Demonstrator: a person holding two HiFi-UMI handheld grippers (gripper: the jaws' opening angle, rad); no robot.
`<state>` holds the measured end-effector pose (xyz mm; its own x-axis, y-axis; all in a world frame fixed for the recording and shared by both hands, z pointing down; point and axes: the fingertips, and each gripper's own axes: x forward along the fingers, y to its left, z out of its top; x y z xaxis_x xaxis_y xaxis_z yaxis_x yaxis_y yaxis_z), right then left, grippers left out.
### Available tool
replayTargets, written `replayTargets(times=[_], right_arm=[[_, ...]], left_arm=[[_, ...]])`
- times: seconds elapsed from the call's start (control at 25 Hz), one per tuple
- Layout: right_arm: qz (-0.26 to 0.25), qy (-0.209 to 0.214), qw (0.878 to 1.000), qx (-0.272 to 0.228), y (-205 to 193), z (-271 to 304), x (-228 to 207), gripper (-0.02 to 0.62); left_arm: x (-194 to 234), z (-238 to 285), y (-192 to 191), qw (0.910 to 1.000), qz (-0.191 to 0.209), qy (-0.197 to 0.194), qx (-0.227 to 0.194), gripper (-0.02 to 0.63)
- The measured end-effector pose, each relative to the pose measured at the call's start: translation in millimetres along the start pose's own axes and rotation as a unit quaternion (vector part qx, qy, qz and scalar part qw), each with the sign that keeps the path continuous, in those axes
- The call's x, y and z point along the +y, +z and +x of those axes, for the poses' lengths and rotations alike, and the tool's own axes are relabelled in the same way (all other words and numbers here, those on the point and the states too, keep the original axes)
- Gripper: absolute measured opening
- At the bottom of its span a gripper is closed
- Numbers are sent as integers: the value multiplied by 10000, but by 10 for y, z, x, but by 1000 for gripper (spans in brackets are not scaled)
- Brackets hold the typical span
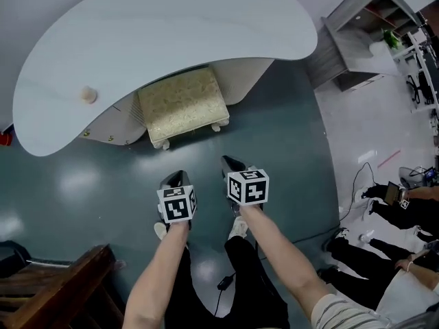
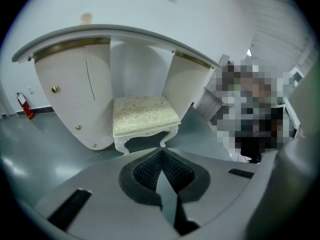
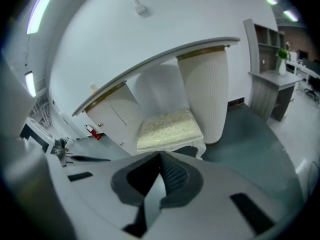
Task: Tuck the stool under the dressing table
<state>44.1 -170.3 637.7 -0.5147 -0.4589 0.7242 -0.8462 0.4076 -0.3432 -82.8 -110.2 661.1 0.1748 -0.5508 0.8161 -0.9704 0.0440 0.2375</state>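
Teal floor (image 1: 89, 197) meets a dressing table (image 1: 164, 33) hiding the stool's (image 1: 182, 105) far part.

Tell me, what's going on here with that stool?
A person holds a gripper in each hand. The left gripper and right gripper are both shut and empty, apart from the stool. The stool sits pushed in under the table, between its two cabinets, with its front edge poking out.

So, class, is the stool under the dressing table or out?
Partly under: the stool sits between the pedestals, its front poking past the tabletop.
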Motion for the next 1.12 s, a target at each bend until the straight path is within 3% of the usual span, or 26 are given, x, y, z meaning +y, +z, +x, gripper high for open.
replayTargets(times=[0.28,0.44,0.64,0.96,1.12], right_arm=[[-173,249,9991,-283,147,-732,478,12],[-309,317,9984,-358,169,-1088,757,12],[-519,374,9965,-547,228,-1539,1068,12],[-881,496,9913,-838,497,-2403,1423,12],[-1057,544,9873,-1057,670,-2872,1641,12]], left_arm=[[-254,-786,108,9992,118,-119,-362,6],[-412,-1168,200,9975,448,-29,-543,6],[-627,-1642,383,9958,458,-29,-792,6],[-1010,-2649,658,9832,1090,-214,-1449,6],[-1150,-3184,773,9799,979,-368,-1698,6]])
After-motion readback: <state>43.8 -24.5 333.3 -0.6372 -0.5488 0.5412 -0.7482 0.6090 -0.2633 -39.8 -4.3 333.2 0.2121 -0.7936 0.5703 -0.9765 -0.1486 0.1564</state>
